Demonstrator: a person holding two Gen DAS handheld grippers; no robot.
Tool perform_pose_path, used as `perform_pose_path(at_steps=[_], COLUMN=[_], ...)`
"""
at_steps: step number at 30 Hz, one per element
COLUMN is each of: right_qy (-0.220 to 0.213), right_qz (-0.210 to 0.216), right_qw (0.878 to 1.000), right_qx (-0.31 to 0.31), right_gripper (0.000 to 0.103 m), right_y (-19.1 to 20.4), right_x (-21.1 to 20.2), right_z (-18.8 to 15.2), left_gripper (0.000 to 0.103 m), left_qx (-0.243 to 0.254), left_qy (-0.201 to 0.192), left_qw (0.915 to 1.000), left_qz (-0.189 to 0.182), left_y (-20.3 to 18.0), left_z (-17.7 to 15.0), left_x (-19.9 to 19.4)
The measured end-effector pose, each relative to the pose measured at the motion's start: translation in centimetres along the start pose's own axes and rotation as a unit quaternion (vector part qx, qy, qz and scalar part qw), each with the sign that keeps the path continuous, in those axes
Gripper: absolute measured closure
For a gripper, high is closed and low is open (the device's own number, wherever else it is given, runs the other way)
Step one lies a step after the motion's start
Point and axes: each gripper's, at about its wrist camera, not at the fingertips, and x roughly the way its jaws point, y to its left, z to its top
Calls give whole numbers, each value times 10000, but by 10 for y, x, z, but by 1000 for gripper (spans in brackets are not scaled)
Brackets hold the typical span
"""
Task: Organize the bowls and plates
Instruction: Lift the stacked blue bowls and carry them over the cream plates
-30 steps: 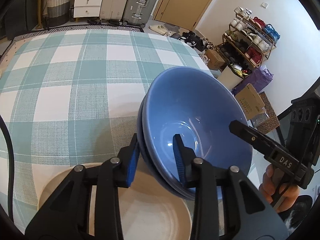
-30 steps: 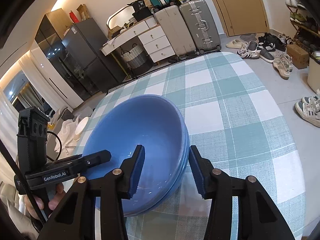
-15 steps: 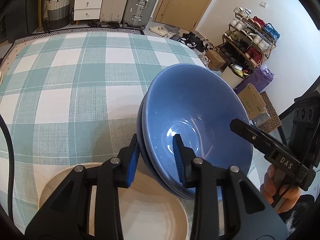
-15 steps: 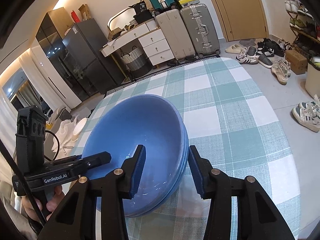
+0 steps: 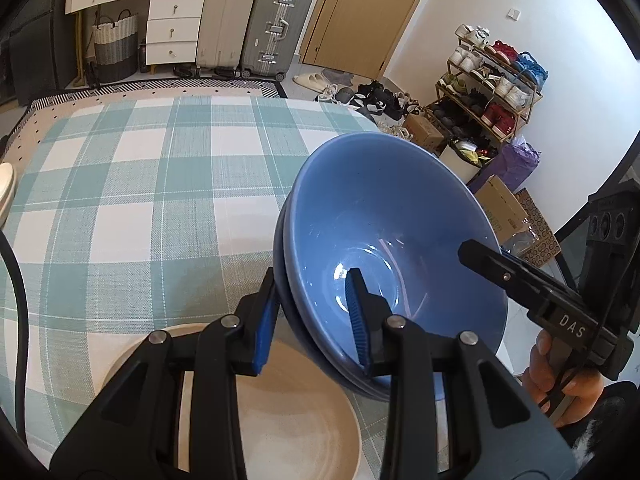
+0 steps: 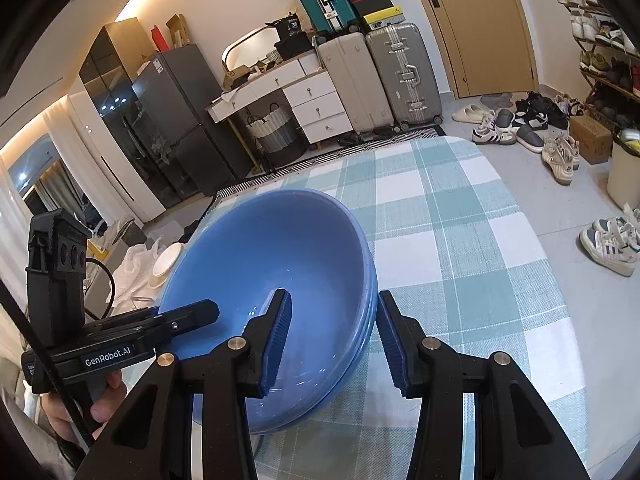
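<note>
L gripper [image 5: 312,316] straddles the near rim of the blue bowls [image 5: 384,240]: one blue pad inside the top bowl, the other outside the stack's wall, jaws narrow. Looks like a clamp on the rim, both pads up against the walls. R gripper [image 6: 332,336] takes the opposite rim: left pad inside the bowls [image 6: 280,256], right pad outside w/ a visible gap to the wall, so jaws set wide and not closed on it.

Stack = nested blue bowls, at least two by the rims in the L view, three rim lines in the R view. It tilts, open side toward the L cam. In the R view its lower edge looks down on the cloth [image 6: 460,240]; can't tell if it's resting or lifted.

Just under the L gripper, a beige plate [image 5: 288,420], bowls' edge overlapping its far right side. Cloth [image 5: 132,200] is green-and-white check, spreading ahead and left of the L gripper. Far left edge, a sliver of another pale dish [image 5: 6,192].

R gripper's body [image 5: 560,312] shows right of the bowls in the L view, hand [image 5: 560,376] on its grip. L gripper's body [image 6: 120,344] shows left in the R view.

Beyond the table: suitcases [image 5: 276,28], drawers [image 5: 172,28], shoe rack [image 5: 492,80].
</note>
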Motion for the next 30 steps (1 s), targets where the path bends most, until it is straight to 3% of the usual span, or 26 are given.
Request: perform_pose_path(at_steps=[12,30], right_qy=[-171,-117], right_qz=[88,390], right_qw=[9995,9977], right_qx=[-235,-543], right_gripper=[58,58], right_y=[32,84], right_x=[-30,-35], right_z=[-3,-16], left_gripper=[74,74], left_qx=[14,-89], left_qy=[-337,-600], left_qw=[9994,9975], left_qz=[51,351], left_y=[-3,22], left_z=[-10,-38], left_x=[-58,-127])
